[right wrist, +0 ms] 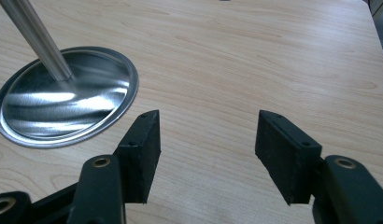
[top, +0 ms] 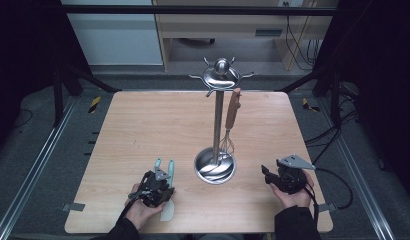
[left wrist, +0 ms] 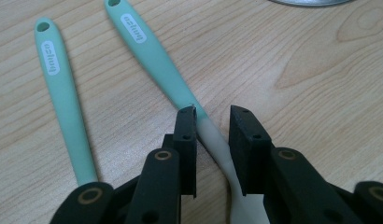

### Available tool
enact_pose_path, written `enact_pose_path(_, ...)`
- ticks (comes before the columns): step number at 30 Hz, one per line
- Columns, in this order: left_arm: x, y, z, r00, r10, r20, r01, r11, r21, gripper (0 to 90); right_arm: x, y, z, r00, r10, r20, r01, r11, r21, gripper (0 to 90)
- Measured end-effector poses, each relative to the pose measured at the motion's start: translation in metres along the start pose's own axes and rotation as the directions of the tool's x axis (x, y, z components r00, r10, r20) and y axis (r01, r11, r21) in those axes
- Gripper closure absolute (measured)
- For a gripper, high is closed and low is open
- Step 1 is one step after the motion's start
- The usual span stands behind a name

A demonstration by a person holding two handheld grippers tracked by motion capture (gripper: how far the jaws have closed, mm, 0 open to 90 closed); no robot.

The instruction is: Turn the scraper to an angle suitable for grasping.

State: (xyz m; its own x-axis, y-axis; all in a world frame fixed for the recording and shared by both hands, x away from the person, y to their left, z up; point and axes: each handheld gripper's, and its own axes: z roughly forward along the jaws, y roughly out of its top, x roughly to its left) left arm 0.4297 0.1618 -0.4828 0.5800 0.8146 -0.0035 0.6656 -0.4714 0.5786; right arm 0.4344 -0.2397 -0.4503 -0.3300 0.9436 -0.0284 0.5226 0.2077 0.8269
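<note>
Light wooden surface (top: pixel 143 125) is sitting in a dark-framed cell, with grey floor around it and pale furniture behind. A steel rack (top: pixel 216 125) is standing mid-surface on a round base, with a wooden-handled whisk (top: pixel 231 120) hanging from one of its top hooks. Two mint-handled utensils are lying near the front left: the left utensil (left wrist: pixel 63 102) and the right utensil (left wrist: pixel 157 60), handles fanning away from the person, hang-holes at the far ends. The left tool (left wrist: pixel 213 140) is straddling the right utensil at its neck, where mint is giving way to the pale head; the long axis is running out between the jaws and slightly toward the left of that view. The jaws are narrow and one pad seems to be touching the neck, but a gap is showing on the other side, so judged as not yet clamped. The left hand is plainly the nearer one; the right tool (right wrist: pixel 206 154) is resting wide open and empty beside the rack base, well apart from both utensils. Pale head is cut off under the tool body in both views, so its shape is not being made out. Left utensil's head is likewise hidden. Lift would need the handle end clearing its neighbour.
</note>
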Motion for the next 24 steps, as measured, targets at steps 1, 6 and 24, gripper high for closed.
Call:
enact_pose_path(1,0.0010,0.0002,-0.0005,1.0000,-0.002,0.006,0.002,1.0000,0.002,73.2,-0.0001,0.0000,-0.0001,1.0000,0.000,0.000,0.000,1.000,-0.001,40.9)
enact_pose_path(6,0.0065,-0.0007,-0.0032,0.9999,-0.001,0.014,0.001,1.0000,0.002,76.4,-0.0010,0.0000,-0.0014,1.0000,0.009,-0.003,-0.009,1.000,-0.003,40.8)
enact_pose_path(24,0.0078,-0.0018,-0.0033,0.9998,-0.013,0.016,0.013,0.9997,-0.022,78.9,-0.0009,-0.0002,-0.0008,1.0000,0.004,-0.001,-0.004,1.000,-0.003,40.6)
